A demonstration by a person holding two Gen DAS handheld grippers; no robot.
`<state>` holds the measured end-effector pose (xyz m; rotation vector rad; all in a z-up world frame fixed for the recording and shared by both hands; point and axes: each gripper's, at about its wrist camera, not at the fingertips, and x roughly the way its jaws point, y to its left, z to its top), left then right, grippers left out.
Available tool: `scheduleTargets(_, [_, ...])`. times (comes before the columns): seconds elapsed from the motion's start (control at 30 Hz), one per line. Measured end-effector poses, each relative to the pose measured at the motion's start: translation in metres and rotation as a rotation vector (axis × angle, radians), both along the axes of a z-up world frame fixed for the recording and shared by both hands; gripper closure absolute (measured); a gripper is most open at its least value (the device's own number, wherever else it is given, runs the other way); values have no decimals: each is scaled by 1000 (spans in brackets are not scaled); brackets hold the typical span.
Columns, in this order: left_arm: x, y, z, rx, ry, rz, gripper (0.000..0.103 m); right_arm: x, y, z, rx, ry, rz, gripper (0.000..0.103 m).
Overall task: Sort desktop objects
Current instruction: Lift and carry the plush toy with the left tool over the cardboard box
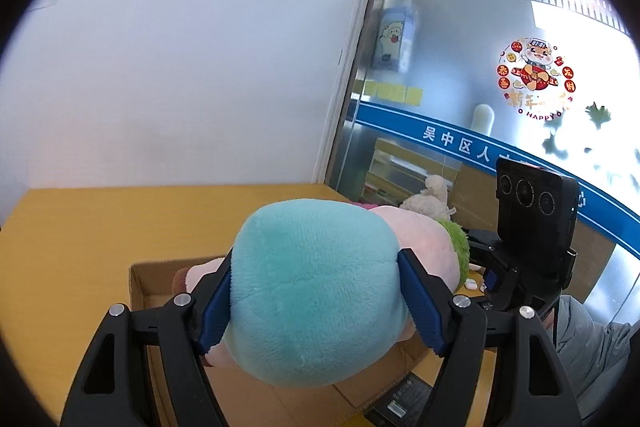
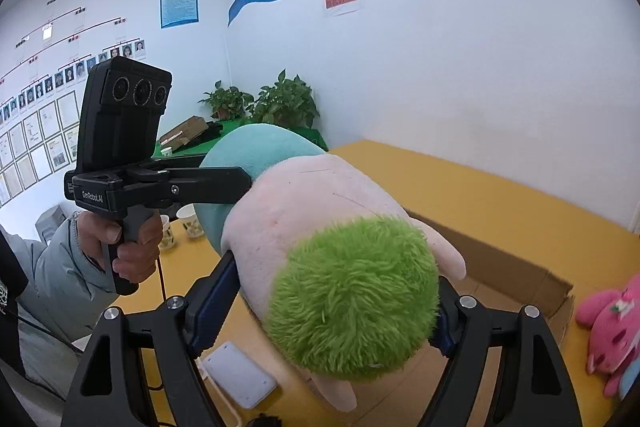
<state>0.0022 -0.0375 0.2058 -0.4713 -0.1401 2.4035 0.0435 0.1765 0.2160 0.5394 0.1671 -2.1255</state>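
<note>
Plush toy [image 1: 316, 291] spans both grippers, each end clamped between fingers [image 2: 212, 307].

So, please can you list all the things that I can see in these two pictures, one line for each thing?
plush toy: one, pink body, teal end, green tuft, held off the table by both grippers
cardboard box: one, brown, open, on the table under the toy
table: one, yellow
pink plush: one, beside the box
beige plush: one, behind the held toy
white flat device: one, on the table
paper cups: two, white
potted plants: two, green, in the corner
left gripper: clamped on the teal end
right gripper: clamped on the green end
hand: one, gripping the left handle
</note>
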Motion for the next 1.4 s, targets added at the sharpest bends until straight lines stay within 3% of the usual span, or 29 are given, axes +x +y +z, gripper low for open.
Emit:
scheduleTargets(0.13, [-36,-3,13,4,39,15,28,-40,-2,25,-31,51,3,23])
scheduleTargets(0.3, [-99,-16,-7,24,-36,45,28,-106,-20,22,-19,35,19,23])
scheduleTargets(0.63, [-203,-40,-84,54,-297,146,28,-243,-76,-59,-7,-150,77,23])
scheduleTargets(0.87, [-261,-36,-155,-40,-547,210,28,-310,-94,-141,15,-361,42,23])
scheduleTargets(1.03, [-275,-33,-184,-91,-663,248,24,-329,-100,-187,32,-496,11,22])
scheduleTargets(1.1, [-272,-34,-185,-100,-661,259,21,-331,-98,-201,44,-521,-7,20])
scheduleTargets(1.2, [-267,-38,-176,-115,-650,300,18,-328,-98,-206,63,-513,-65,0])
scheduleTargets(1.4, [-232,-56,-136,-145,-505,347,17,-315,-96,-194,106,-500,-110,0])
